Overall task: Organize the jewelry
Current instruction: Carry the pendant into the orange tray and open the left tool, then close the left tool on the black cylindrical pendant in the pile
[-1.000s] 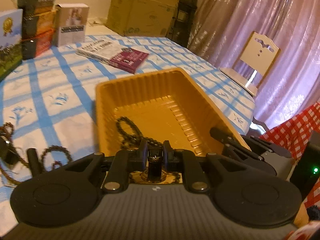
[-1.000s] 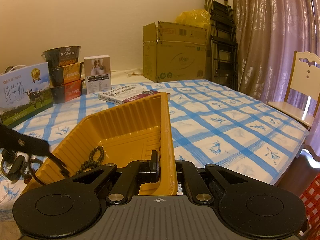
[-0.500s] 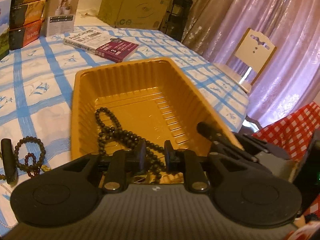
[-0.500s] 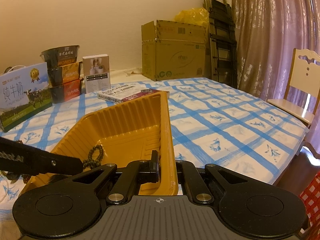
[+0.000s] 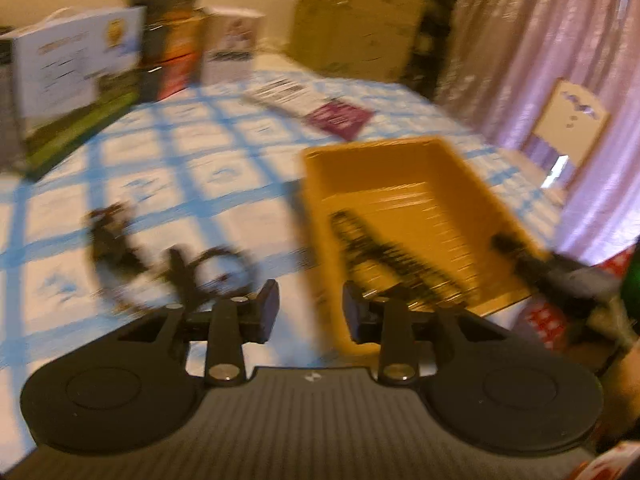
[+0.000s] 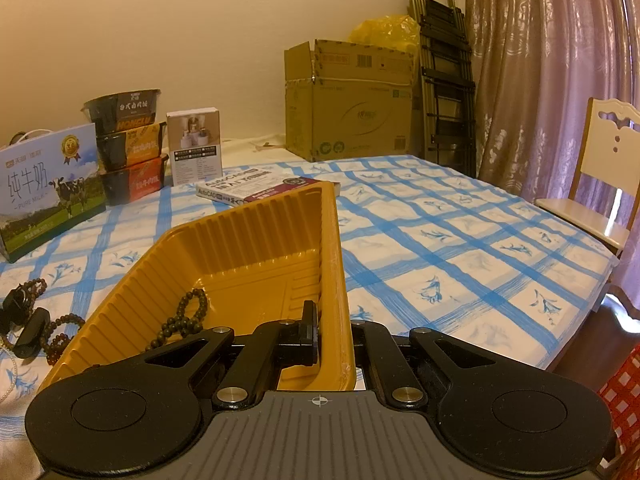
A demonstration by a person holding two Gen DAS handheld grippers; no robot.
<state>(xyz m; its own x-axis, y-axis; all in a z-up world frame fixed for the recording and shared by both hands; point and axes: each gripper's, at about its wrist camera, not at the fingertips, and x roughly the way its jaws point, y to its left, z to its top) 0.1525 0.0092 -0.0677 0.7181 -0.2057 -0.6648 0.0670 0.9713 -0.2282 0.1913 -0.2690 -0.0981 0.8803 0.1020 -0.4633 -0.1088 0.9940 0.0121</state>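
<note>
A yellow plastic tray (image 6: 256, 224) stands on the blue-checked tablecloth. My right gripper (image 6: 334, 336) is shut on its right wall near the front corner. A dark bead string (image 6: 184, 320) lies inside the tray. In the blurred left wrist view, my left gripper (image 5: 310, 306) hangs over the cloth at the tray's (image 5: 380, 148) left front corner. Its jaws are opening and nothing is between them. The bead string (image 5: 384, 252) shows in the tray to its right. Loose bracelets (image 5: 216, 272) and a black oblong piece (image 5: 178, 270) lie on the cloth to its left.
More bracelets (image 6: 60, 332) lie left of the tray. A milk carton (image 6: 44, 188), stacked bowls (image 6: 128, 144), a white box (image 6: 196, 144) and a book (image 6: 256, 188) stand behind it. A cardboard box (image 6: 348, 100) is at the back, a chair (image 6: 600, 184) on the right.
The left gripper let the dark bead string drop into the tray, opened its jaws and swung left toward the loose bracelets. The right gripper kept its hold on the tray.
</note>
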